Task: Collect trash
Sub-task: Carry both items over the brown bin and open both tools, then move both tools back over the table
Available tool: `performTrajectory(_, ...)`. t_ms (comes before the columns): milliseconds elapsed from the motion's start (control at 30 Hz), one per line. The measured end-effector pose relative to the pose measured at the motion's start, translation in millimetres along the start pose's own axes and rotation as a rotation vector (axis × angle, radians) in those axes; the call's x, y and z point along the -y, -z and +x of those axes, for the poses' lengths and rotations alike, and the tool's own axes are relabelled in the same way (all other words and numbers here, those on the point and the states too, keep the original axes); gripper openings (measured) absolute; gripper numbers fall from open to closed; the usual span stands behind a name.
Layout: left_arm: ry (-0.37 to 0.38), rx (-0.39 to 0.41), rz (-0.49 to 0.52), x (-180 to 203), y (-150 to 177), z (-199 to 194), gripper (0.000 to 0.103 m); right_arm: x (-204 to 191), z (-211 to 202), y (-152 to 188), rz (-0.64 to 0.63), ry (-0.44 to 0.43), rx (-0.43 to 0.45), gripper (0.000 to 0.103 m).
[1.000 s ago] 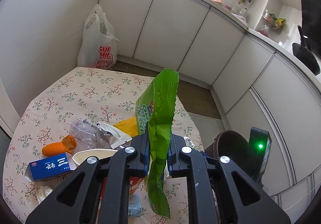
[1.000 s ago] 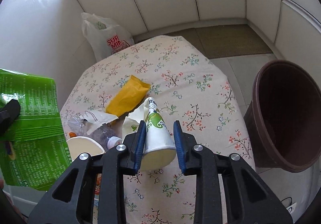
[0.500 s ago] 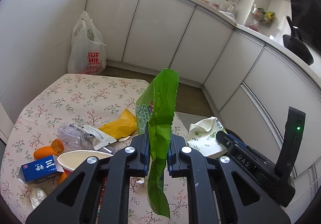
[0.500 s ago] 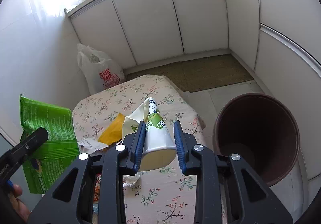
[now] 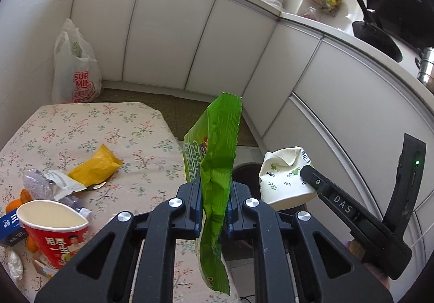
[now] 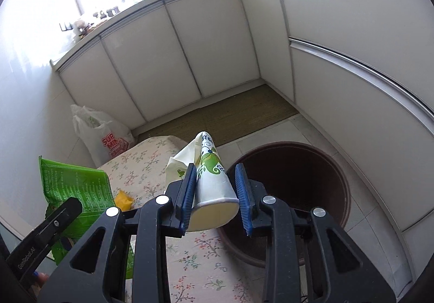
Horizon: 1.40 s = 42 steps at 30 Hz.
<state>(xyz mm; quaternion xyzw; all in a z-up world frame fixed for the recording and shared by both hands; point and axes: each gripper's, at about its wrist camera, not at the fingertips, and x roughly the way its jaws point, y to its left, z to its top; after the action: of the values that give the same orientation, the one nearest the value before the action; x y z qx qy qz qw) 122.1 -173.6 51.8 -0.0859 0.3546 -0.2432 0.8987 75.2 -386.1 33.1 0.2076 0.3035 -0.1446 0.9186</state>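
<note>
Left wrist view, left to right. Table [image 5: 81,126] with floral cloth fills 7–10 o'clock. Trash on it: red noodle cup [image 5: 55,232] at 8 o'clock, upright, near the table's front edge; blue box [image 5: 10,224] just beside it, partly hidden; clear plastic bottle [image 5: 48,189] lying flat behind the cup; yellow wrapper [image 5: 95,166] further in, lying flat. White shopping bag [image 5: 76,69] stands on the floor at 10 o'clock, beyond the table's far end.

Left gripper [image 5: 214,210] at 6 o'clock, jaws clamped on a green snack bag [image 5: 214,167]; bag held edge-on, top sticking up, bottom hanging below the fingers.

Right gripper [image 6: 215,194] pinches a crushed paper cup [image 6: 211,183], base toward the camera, crumpled rim pointing away. In the left view the same cup sits at 3 o'clock, off the table's edge.

Right wrist view: brown bin [image 6: 293,194] at 4 o'clock on the floor, just beside the table, open top. The cup is near the bin's left rim; can't tell if it is over the opening. Green bag shows at 8 o'clock.
</note>
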Motion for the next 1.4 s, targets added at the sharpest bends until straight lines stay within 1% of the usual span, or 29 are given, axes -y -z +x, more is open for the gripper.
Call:
performTrajectory(100,0.032,-0.016,0.021,26.2,-5.5,16.3,0.013,35.2,3.4,-7.1,0.078,0.04,-0.003,0.028)
performTrajectory(200,0.059,-0.05,0.036,50.1,-7.4,38.1,0.013,68.8,13.0,-11.3,0.165,0.081,-0.021,0.028)
performTrajectory(367,0.076,-0.1,0.06,79.1,-3.6,71.8,0.013,101.5,29.3,-12.2,0.255,0.13,-0.044,0.029)
performTrajectory(500,0.082,-0.14,0.067,92.7,-2.4,97.4,0.013,114.2,37.5,-9.3,0.295,0.158,-0.057,0.03)
performTrajectory(600,0.081,-0.174,0.041,91.5,-2.9,112.2,0.013,126.4,41.5,-9.9,0.334,0.169,-0.073,0.035)
performTrajectory(667,0.077,-0.184,0.028,90.9,-2.7,117.7,0.013,133.0,41.7,-8.8,0.354,0.178,-0.077,0.036)
performTrajectory(767,0.067,-0.188,0.037,90.3,-0.4,119.5,0.014,132.7,37.3,-6.4,0.361,0.182,-0.078,0.039)
performTrajectory(800,0.065,-0.189,0.041,90.2,0.5,119.5,0.014,132.8,36.4,-5.7,0.362,0.183,-0.077,0.042)
performTrajectory(867,0.062,-0.195,0.045,91.1,2.2,120.2,0.015,131.3,36.4,-5.8,0.365,0.183,-0.076,0.05)
performTrajectory(900,0.061,-0.197,0.046,92.6,1.8,120.8,0.018,130.5,35.7,-5.3,0.37,0.181,-0.073,0.06)
performTrajectory(933,0.059,-0.199,0.049,93.3,1.9,120.8,0.027,129.8,34.5,-4.8,0.377,0.182,-0.069,0.067)
performTrajectory(967,0.055,-0.199,0.052,93.8,1.4,120.9,0.037,131.3,35.2,-6.3,0.38,0.184,-0.065,0.068)
performTrajectory(1000,0.045,-0.194,0.051,93.5,1.4,120.2,0.06,130.6,34.5,-6.8,0.379,0.19,-0.063,0.069)
performTrajectory(1033,0.034,-0.182,0.046,92.7,1.1,118.0,0.067,130.3,33.8,-6.7,0.378,0.198,-0.061,0.071)
performTrajectory(1100,0.024,-0.17,0.043,90.6,-0.3,115.2,0.067,132.2,30.7,-5.1,0.387,0.217,-0.053,0.076)
performTrajectory(1200,0.007,-0.171,0.045,86.3,-0.9,110.5,0.067,132.5,29.4,-5.3,0.394,0.235,-0.048,0.077)
performTrajectory(1267,-0.01,-0.168,0.055,81.8,0.3,105.9,0.068,132.5,28.8,-6.2,0.386,0.248,-0.042,0.08)
performTrajectory(1333,-0.039,-0.162,0.062,75.7,2.8,99.0,0.074,127.6,27.5,-5.8,0.372,0.26,-0.031,0.088)
performTrajectory(1400,-0.068,-0.156,0.064,68.3,5.6,90.9,0.078,119.7,26.6,-4.6,0.351,0.264,-0.025,0.092)
